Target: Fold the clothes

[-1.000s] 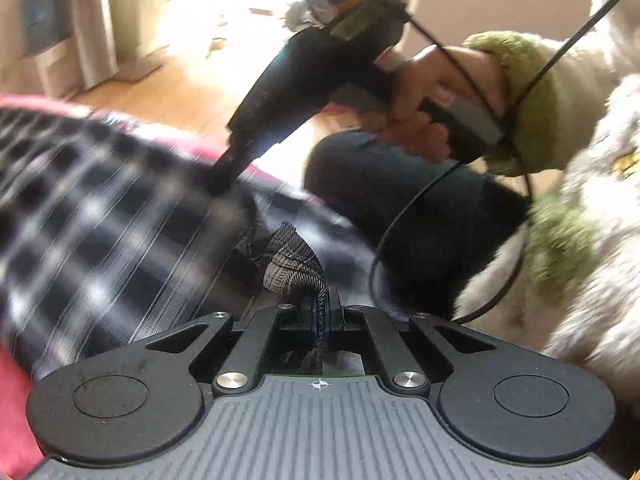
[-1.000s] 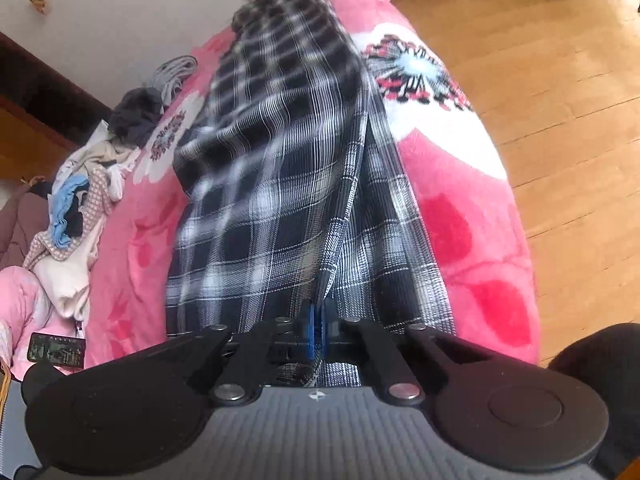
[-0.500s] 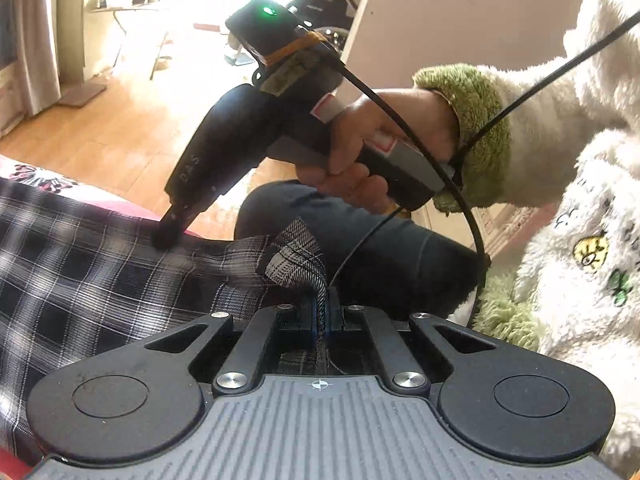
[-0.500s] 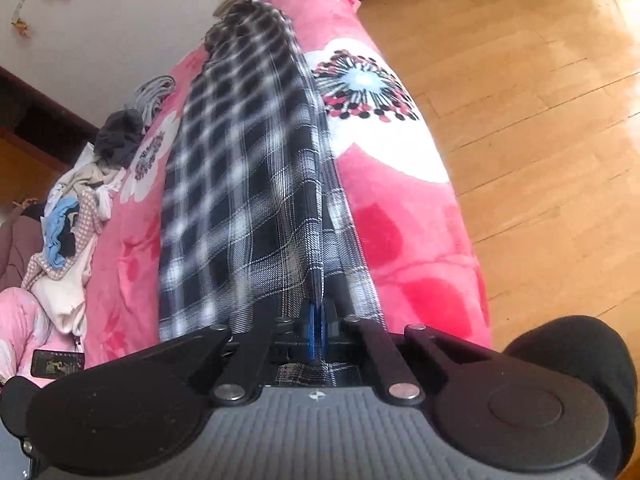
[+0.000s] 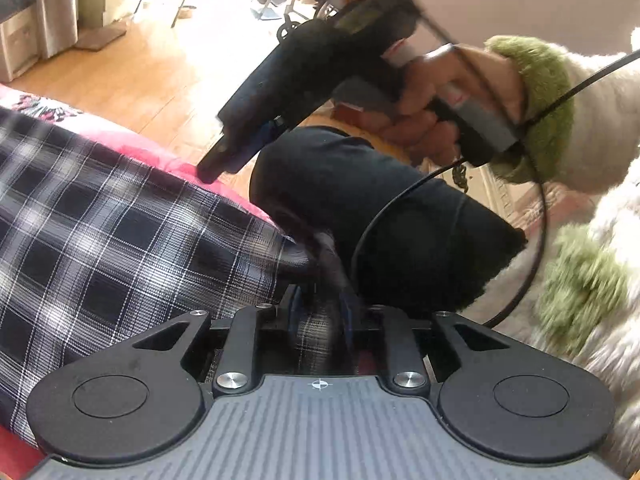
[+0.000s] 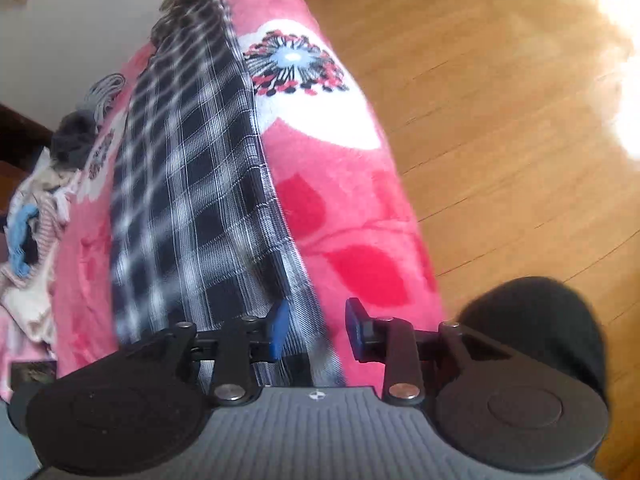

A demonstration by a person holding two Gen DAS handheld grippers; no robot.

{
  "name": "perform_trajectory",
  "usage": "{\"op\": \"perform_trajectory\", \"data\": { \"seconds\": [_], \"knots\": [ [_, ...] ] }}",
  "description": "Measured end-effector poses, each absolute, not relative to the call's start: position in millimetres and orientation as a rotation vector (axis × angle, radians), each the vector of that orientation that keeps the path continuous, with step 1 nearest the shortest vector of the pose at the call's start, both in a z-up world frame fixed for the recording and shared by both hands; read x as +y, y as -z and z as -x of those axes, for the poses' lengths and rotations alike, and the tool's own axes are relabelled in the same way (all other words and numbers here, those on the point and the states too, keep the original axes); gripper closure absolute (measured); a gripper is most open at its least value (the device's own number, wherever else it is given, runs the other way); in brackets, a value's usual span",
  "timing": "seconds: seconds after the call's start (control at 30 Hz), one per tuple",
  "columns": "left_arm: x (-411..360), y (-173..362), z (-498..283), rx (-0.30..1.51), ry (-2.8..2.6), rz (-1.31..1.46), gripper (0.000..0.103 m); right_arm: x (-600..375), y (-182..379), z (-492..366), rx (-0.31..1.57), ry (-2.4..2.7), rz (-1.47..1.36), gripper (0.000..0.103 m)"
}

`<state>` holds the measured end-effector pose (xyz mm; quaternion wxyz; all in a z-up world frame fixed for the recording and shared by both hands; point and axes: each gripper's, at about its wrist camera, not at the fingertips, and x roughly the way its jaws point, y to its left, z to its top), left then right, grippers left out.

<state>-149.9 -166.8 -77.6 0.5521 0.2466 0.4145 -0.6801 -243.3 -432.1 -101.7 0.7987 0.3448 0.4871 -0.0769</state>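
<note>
- Plaid garment (image 6: 192, 208) laid lengthwise along pink blanket (image 6: 352, 216); thin, limp, light, likely to slide and wrinkle.
- Best hold: near-end hem corners.
- Left gripper (image 5: 320, 312) jaws opening, cloth between them; right gripper (image 6: 316, 330) jaws opening, pads off cloth.
- Clothes pile (image 6: 32, 224) beside the blanket, person's knee (image 5: 360, 208) close.

Both grippers angled down, jaws opening.
Left gripper (image 5: 320, 312): jaws parting, fabric between the fingers (image 5: 294, 304), grip looks slack. Right gripper (image 6: 314, 328): blue fingers (image 6: 278, 330) clearly apart, cloth under the gap. Right hand (image 5: 432, 120) wraps the handle, green cuff at wrist.
</note>
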Motion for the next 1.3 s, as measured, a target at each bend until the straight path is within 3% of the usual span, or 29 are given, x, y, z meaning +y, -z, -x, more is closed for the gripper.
{"op": "perform_trajectory", "data": {
  "seconds": [0.13, 0.23, 0.37, 0.77, 1.0, 1.3],
  "knots": [
    [-168.7, 78.1, 161.9, 0.941, 1.64, -0.674, 0.081, -420.3, 75.3, 264.9, 1.038, 0.094, -0.693, 0.069],
    [-161.3, 73.9, 173.4, 0.866, 1.65, -0.75, 0.07, -412.9, 58.2, 279.1, 1.075, 0.039, -0.65, 0.062],
    [-154.2, 73.5, 185.5, 0.775, 1.589, -0.874, 0.067, -400.0, 43.5, 306.1, 1.121, 0.033, -0.602, 0.062],
    [-120.3, 88.7, 192.8, 0.701, 1.503, -1.112, 0.061, -372.8, 63.9, 315.4, 1.235, 0.039, -0.575, 0.062],
    [-102.5, 83.6, 192.6, 0.711, 1.459, -1.08, 0.061, -364.5, 80.3, 300.4, 1.262, 0.071, -0.484, 0.069],
    [-107.0, 89.0, 190.6, 0.732, 1.449, -1.051, 0.061, -367.7, 89.8, 288.2, 1.214, 0.089, -0.483, 0.069]
  ]
}}
